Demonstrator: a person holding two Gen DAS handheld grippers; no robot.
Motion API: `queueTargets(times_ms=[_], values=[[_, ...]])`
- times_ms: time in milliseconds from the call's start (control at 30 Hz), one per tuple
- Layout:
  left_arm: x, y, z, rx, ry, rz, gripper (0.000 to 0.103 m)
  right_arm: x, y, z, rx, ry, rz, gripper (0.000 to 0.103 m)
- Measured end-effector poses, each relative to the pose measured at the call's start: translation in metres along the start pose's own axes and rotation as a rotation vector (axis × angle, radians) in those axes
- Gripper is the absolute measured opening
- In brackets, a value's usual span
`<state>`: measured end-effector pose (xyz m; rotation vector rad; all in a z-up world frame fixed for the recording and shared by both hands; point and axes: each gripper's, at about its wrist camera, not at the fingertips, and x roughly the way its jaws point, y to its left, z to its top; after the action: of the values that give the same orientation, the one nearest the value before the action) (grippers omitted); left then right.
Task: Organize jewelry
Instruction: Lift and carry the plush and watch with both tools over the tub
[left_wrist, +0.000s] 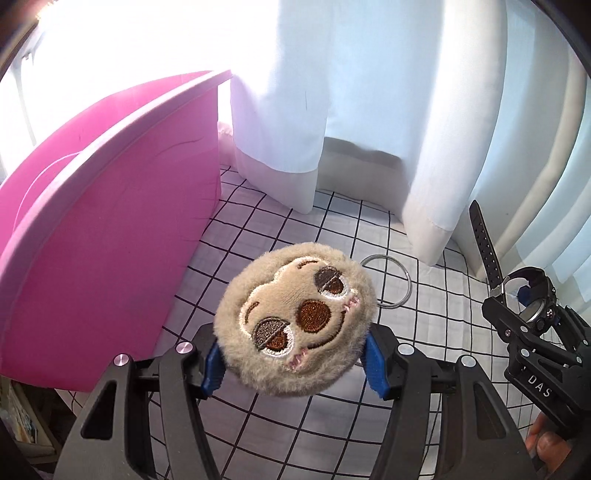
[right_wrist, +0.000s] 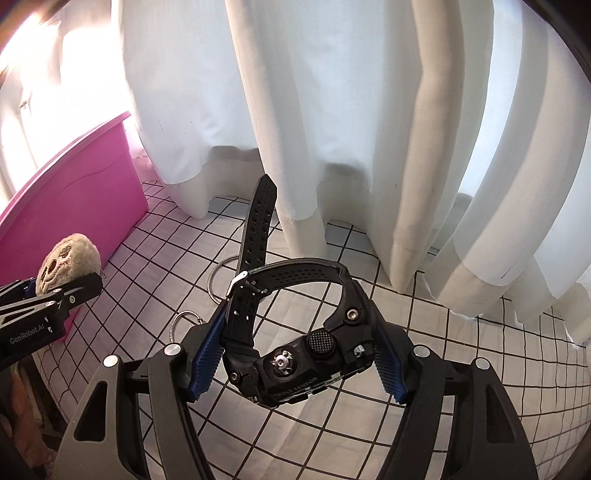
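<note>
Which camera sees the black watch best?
The right wrist view: the watch fills the middle, gripped in the right claw. The left wrist view shows it only small at the edge.

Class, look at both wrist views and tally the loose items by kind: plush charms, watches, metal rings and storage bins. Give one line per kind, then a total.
Plush charm: 1, clamped in the left gripper
Watch: 1, clamped in the right gripper
Metal rings: 2, a large ring and a small ring on the checked cloth
Pink bin: 1
Total: 5
</note>
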<state>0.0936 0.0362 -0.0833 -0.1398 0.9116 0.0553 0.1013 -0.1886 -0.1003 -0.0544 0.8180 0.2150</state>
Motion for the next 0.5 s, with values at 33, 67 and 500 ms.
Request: queueTargets(times_ms=[33, 67, 500], values=[[-0.006, 0.000, 0.003, -0.001, -0.010, -0.003, 0.058, -0.006, 0.000, 0.004, -0.004, -0.007, 0.001, 0.068], [-0.012, 0.000, 0.006, -0.004, -0.021, -0.006, 0.058, -0.013, -0.001, 0.007, -0.008, -0.016, 0.002, 0.068], [-0.102, 0.028, 0.038, -0.071, -0.166, -0.001, 0.058, -0.072, 0.037, 0.073, -0.086, -0.146, 0.116, 0.068]])
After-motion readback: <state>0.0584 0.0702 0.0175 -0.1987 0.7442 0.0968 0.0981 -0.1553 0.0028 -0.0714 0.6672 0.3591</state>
